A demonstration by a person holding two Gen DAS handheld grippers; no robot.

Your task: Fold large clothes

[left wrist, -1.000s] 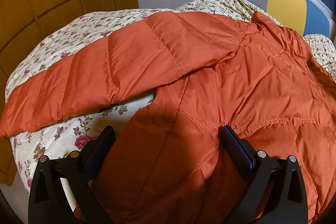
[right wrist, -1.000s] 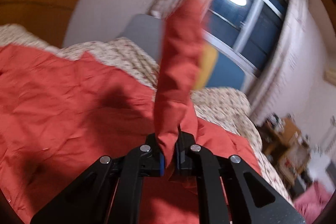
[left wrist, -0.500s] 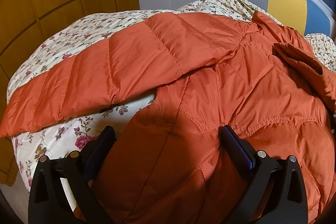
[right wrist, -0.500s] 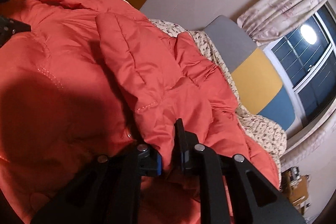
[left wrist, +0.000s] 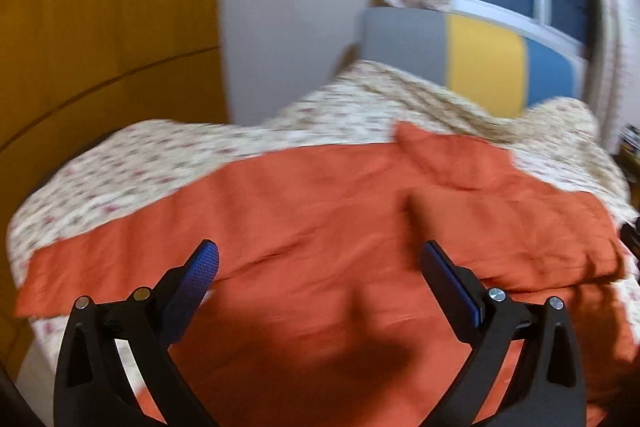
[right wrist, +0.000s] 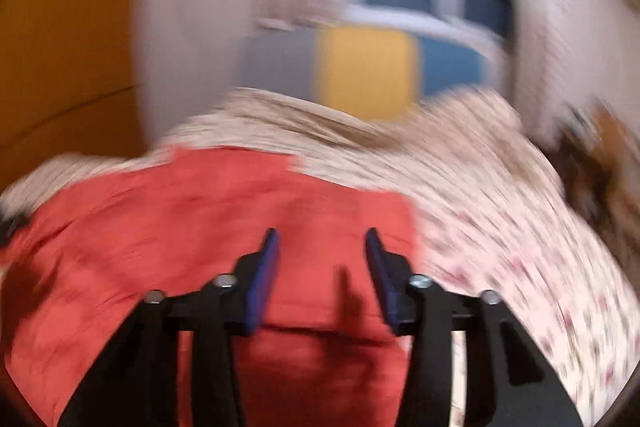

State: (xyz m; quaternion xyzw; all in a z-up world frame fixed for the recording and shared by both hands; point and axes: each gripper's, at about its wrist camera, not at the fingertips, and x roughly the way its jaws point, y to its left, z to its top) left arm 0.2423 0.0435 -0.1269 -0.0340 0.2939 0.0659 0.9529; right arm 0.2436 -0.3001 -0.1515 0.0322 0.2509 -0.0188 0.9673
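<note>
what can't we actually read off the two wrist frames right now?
- Right wrist view: heavy motion blur; quilting and folds of the orange jacket are smeared.
- Right wrist view: clutter at the right edge is blurred beyond naming.
- Left wrist view: the jacket's near hem is cut off by the bottom edge and the left gripper.
- Left wrist view: whether the right sleeve lies flat on the body; blur hides its edge.
- Floral bedspread pattern smeared.

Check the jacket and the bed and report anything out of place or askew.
Nothing looks damaged or spilled. The orange jacket lies on the floral bedspread with one sleeve still stretched out to the side, unfolded. Both the left gripper and right gripper are open and empty. Both views are blurred.
</note>
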